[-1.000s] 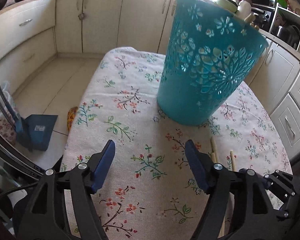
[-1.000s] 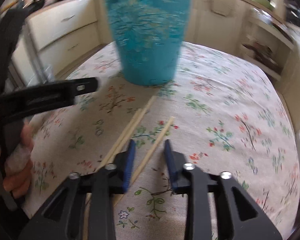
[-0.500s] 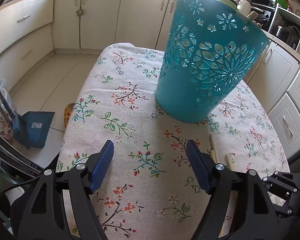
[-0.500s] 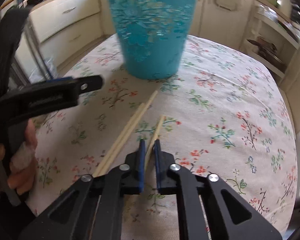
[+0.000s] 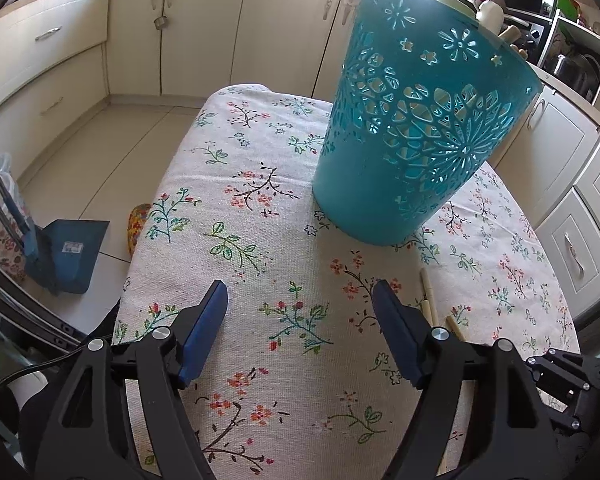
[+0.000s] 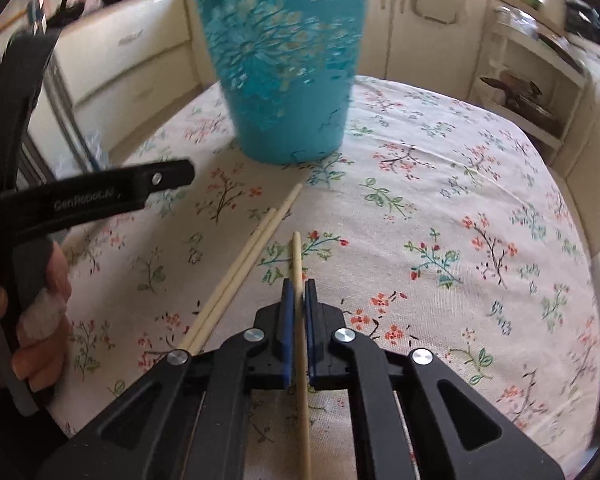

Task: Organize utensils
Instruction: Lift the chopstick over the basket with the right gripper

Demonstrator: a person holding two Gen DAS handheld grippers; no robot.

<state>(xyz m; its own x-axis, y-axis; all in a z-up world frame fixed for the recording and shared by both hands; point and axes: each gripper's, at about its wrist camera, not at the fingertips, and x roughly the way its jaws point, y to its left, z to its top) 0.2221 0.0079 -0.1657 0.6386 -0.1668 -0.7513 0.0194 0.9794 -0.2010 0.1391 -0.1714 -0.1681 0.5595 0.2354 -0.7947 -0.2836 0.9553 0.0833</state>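
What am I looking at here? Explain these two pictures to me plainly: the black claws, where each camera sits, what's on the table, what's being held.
There is no robot. A person holds a hand-held two-finger gripper in each hand, and each gripper carries a wide-angle camera looking out along its fingers. That is why black arms with blue pads fill the bottom of both pictures.

The left gripper stands open over the floral tablecloth, holding nothing. In the right camera's view it shows from the side, with the person's hand around its handle.

The right gripper has just been closing and is now shut on one chopstick. Two more chopsticks lie side by side on the cloth to its left.

Beyond them stands a teal perforated basket, presumably where the chopsticks go.
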